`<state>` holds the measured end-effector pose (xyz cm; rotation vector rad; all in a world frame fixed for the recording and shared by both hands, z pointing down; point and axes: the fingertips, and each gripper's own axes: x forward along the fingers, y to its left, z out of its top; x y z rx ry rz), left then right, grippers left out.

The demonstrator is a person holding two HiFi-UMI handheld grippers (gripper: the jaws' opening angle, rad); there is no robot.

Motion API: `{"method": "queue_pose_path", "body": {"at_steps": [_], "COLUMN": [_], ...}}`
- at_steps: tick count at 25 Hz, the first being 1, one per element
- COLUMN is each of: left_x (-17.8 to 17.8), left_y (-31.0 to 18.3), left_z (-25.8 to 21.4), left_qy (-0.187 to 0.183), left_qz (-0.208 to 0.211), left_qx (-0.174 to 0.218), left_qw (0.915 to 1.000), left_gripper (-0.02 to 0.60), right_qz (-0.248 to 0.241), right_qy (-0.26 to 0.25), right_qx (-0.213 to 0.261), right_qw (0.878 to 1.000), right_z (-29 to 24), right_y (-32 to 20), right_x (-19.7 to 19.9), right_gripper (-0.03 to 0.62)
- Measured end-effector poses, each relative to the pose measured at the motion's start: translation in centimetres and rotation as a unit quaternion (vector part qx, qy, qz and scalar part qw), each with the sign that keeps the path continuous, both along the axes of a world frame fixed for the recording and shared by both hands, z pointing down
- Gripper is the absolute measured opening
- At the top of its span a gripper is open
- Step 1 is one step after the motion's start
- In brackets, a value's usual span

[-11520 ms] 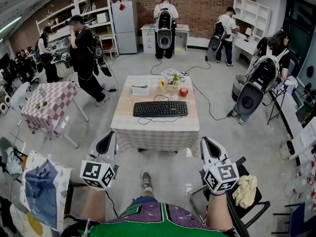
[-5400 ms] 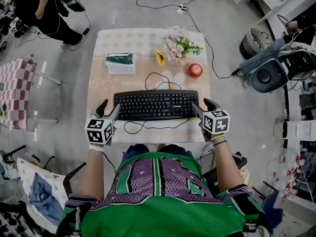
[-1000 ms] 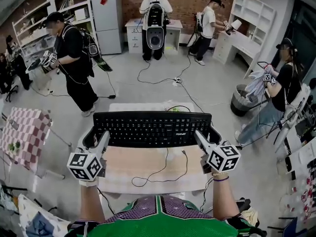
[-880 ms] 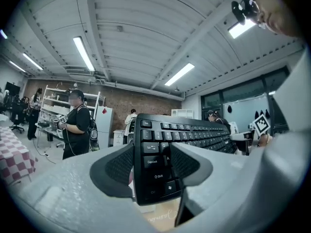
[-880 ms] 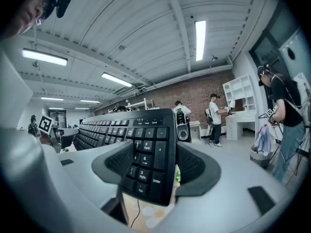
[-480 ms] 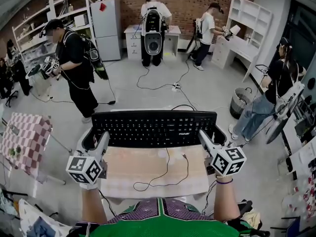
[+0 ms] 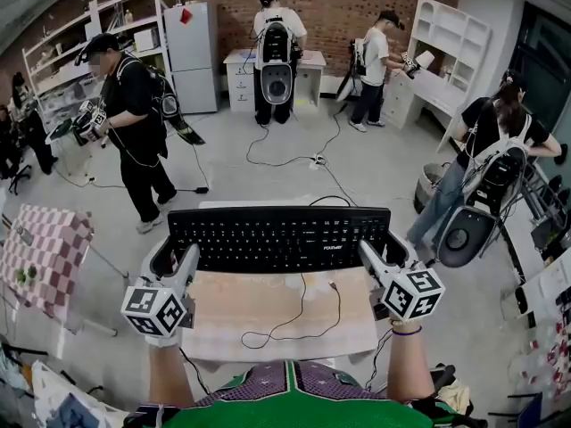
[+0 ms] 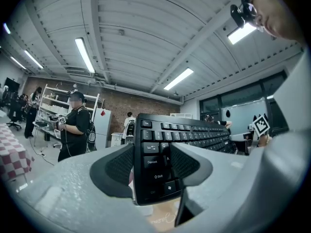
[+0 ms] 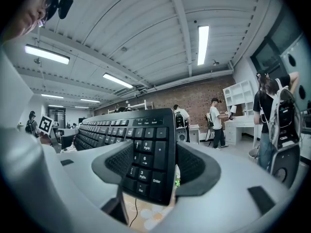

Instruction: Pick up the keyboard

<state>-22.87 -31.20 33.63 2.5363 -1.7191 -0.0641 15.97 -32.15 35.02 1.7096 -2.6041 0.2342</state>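
A black keyboard [image 7: 278, 238] is held up in the air above the table [image 7: 277, 315], tilted with its keys toward me. My left gripper [image 7: 166, 261] is shut on its left end, and my right gripper [image 7: 393, 257] is shut on its right end. In the left gripper view the keyboard [image 8: 160, 154] sits clamped between the two grey jaws of the left gripper [image 8: 151, 165]. In the right gripper view the number-pad end of the keyboard [image 9: 148, 159] is pinched by the right gripper [image 9: 150, 166]. Its black cable [image 7: 299, 315] hangs down and loops on the tabletop.
Several people with backpack rigs stand around the room: one at the left [image 7: 134, 123], two at the back [image 7: 275, 47], one at the right [image 7: 486, 159]. A checkered table [image 7: 40, 248] stands at the left. Cables [image 7: 294, 154] run across the floor beyond the table.
The keyboard, which lay on the table earlier, is now lifted between both grippers. Over the last second it has stayed raised, shifting slightly; the person at the right has bent over.
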Motion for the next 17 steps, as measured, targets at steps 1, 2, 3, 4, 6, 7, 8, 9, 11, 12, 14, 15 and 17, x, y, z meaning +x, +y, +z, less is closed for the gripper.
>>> {"method": "queue_pose_path", "body": {"at_steps": [1,2,3,4,6,7,8,9,11,12,14,15,17], "left_x": [-0.08,-0.18,-0.29,-0.41,-0.53,-0.54,-0.54,-0.53,-0.45,-0.36,-0.12,0.01,0.25], "left_y": [0.01,0.00,-0.02,-0.03,-0.08,-0.12,-0.16,-0.20,-0.28,-0.31,-0.41,-0.46,-0.56], "left_z": [-0.01,-0.03,-0.05,-0.06,-0.05,-0.01,0.03,0.07,0.18,0.26,0.41,0.49,0.64], "left_qy": [0.001,0.001,0.001,0.001,0.001,0.002,0.003,0.004,0.004,0.003,0.002,0.002,0.001], "left_qz": [-0.001,-0.001,-0.002,-0.002,-0.002,-0.002,-0.002,-0.002,-0.002,-0.001,0.002,0.004,0.008], "left_qx": [0.000,0.000,0.000,0.000,0.000,-0.001,-0.002,-0.003,-0.005,-0.006,-0.007,-0.008,-0.010], "left_qw": [1.0000,1.0000,1.0000,1.0000,1.0000,1.0000,1.0000,1.0000,1.0000,1.0000,1.0000,1.0000,0.9999], "left_gripper": [0.239,0.239,0.239,0.239,0.239,0.239,0.239,0.239,0.239,0.239,0.239,0.239,0.239], "right_qz": [0.000,-0.001,-0.001,-0.001,-0.002,-0.002,-0.003,-0.003,-0.003,-0.002,-0.001,0.000,0.003], "right_qy": [0.001,0.001,0.002,0.002,0.004,0.005,0.006,0.007,0.007,0.007,0.006,0.006,0.006], "right_qx": [0.000,0.000,0.000,0.000,0.001,0.001,0.001,0.000,-0.003,-0.006,-0.009,-0.010,-0.012], "right_qw": [1.000,1.000,1.000,1.000,1.000,1.000,1.000,1.000,1.000,1.000,1.000,1.000,1.000], "right_z": [-0.06,-0.12,-0.16,-0.19,-0.27,-0.31,-0.34,-0.33,-0.17,-0.03,0.24,0.35,0.53], "right_y": [0.01,0.01,0.00,-0.02,-0.06,-0.07,-0.06,-0.05,0.01,0.07,0.20,0.25,0.35], "right_x": [-0.09,-0.20,-0.32,-0.43,-0.53,-0.53,-0.52,-0.51,-0.43,-0.34,-0.09,0.04,0.28], "right_gripper": [0.259,0.259,0.259,0.259,0.259,0.259,0.259,0.259,0.259,0.258,0.258,0.258,0.258]}}
